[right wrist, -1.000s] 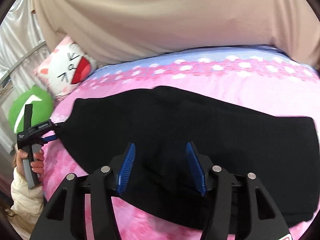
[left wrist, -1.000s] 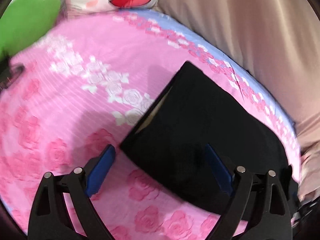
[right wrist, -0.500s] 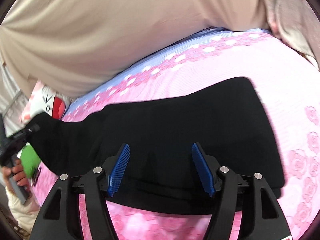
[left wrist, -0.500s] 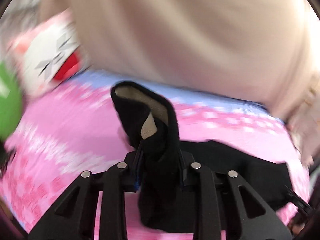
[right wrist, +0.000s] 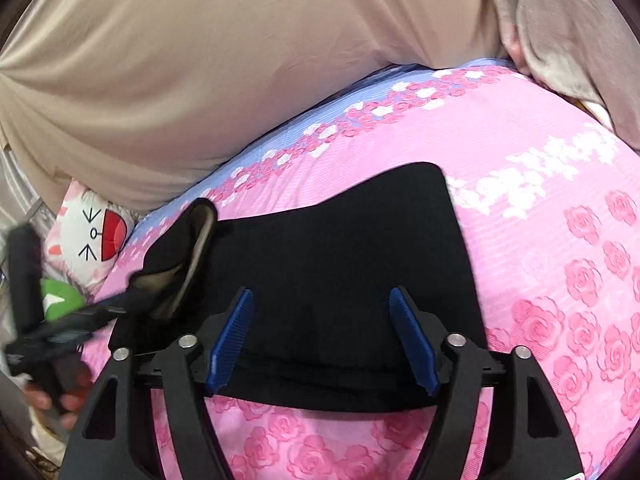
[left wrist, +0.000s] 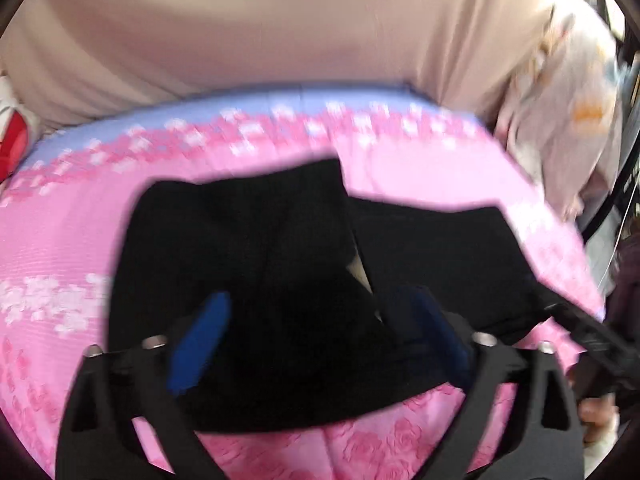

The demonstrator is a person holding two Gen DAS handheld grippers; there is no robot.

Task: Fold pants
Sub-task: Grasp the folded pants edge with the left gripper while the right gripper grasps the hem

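Observation:
The black pants [left wrist: 280, 272] lie on the pink rose-print bedspread [left wrist: 60, 240], with one end folded over onto the rest; a beige lining shows at the fold. My left gripper [left wrist: 320, 332] hovers just above the pants, jaws wide open and empty. In the right wrist view the pants [right wrist: 340, 264] lie flat, and the folded end [right wrist: 192, 248] with its beige inside bunches at the left, where the left gripper [right wrist: 120, 308] is. My right gripper [right wrist: 322, 336] is open and empty over the near edge of the pants.
A beige curtain [right wrist: 200, 60] hangs behind the bed. A white cat-face pillow [right wrist: 92, 236] and a green object [right wrist: 60, 300] sit at the left. Pale floral fabric [left wrist: 560, 128] hangs at the bed's right end.
The left gripper carried the pants end it was clamped on across onto the rest, then opened and let go. The right gripper stayed open and swung a little rightward.

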